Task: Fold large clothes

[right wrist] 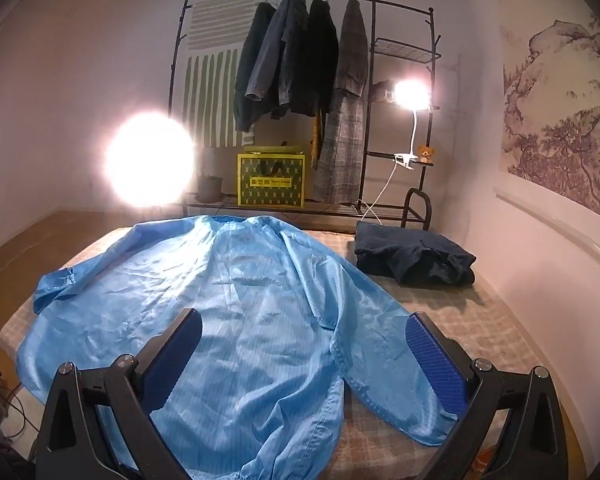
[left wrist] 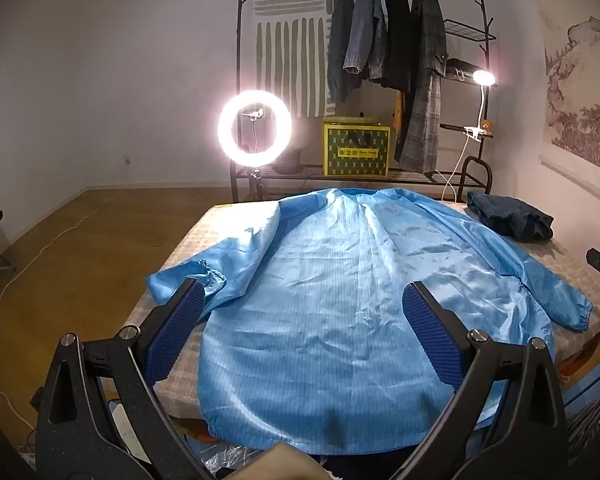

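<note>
Fabric lay flat before you: the light blue coat (left wrist: 340,300) was spread back-up across the checked bench (right wrist: 472,320), filling the centre of both wrist views, collar toward the top of the frame near the clothes rack (left wrist: 380,40), hem hanging at the bottom edge, one sleeve (left wrist: 188,280) reaching to the left of the frame and the other sleeve (right wrist: 388,360) trailing toward the lower right. You held the left gripper (left wrist: 304,304) with its fingers spread wide and nothing between them, hovering above the lower left of the garment; your right gripper (right wrist: 304,332) was likewise fully spread and empty, above the right sleeve and side seam. A dark folded garment (right wrist: 412,256) sat apart at the upper right of the bench, probably already finished. No fold had been made yet, so the step in hand looked like the first one: bringing a sleeve inward. To do it well, you wanted to come down on the cuff and the shoulder seam together, pinch only the sleeve layer, lift just enough to clear the slippery cloth, and lay it straight across the back so the side edge ran parallel to the centre line.
</note>
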